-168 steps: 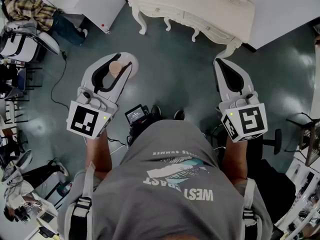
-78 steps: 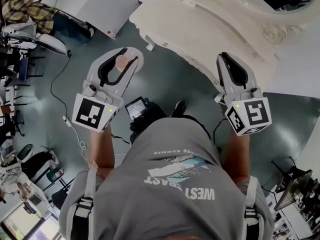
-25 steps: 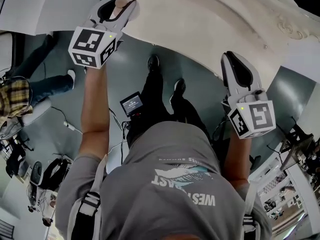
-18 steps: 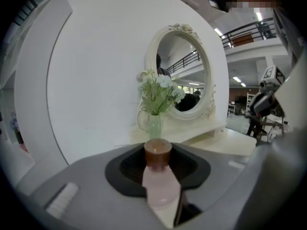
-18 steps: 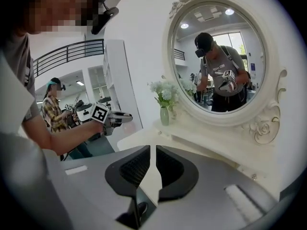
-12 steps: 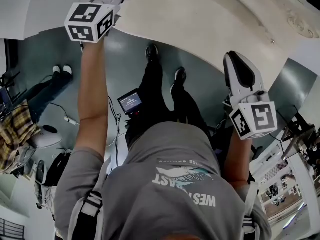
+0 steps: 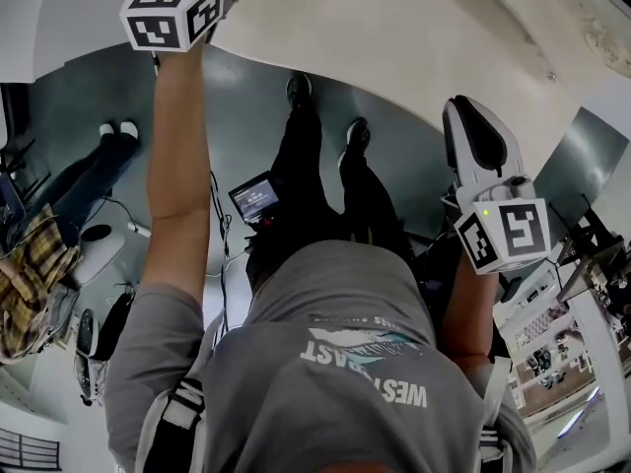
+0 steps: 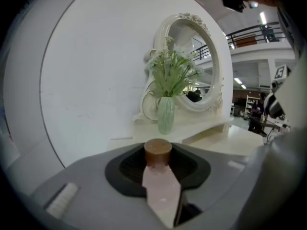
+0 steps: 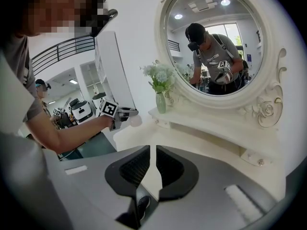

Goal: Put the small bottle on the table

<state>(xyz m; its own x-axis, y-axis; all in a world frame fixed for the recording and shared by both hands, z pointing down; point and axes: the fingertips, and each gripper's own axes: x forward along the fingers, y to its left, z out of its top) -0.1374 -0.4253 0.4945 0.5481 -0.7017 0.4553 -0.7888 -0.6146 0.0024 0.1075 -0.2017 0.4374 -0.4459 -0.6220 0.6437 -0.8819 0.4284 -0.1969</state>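
Jaws of the left hand-held gripper [image 8: 158, 163] clamp the small bottle [image 8: 161, 191] by its pink body, brown cap up, seemingly over the table [image 7: 394, 37]. It looks light, rigid and slick, so hold it by the body. The right hand-held gripper [image 9: 153, 164] is nearly closed and empty. No label is legible; the shirt [image 7: 355, 363] reads "WEST".

Green vase [image 8: 166, 115] of flowers [image 8: 171, 71] beside oval mirror [image 8: 205, 83]
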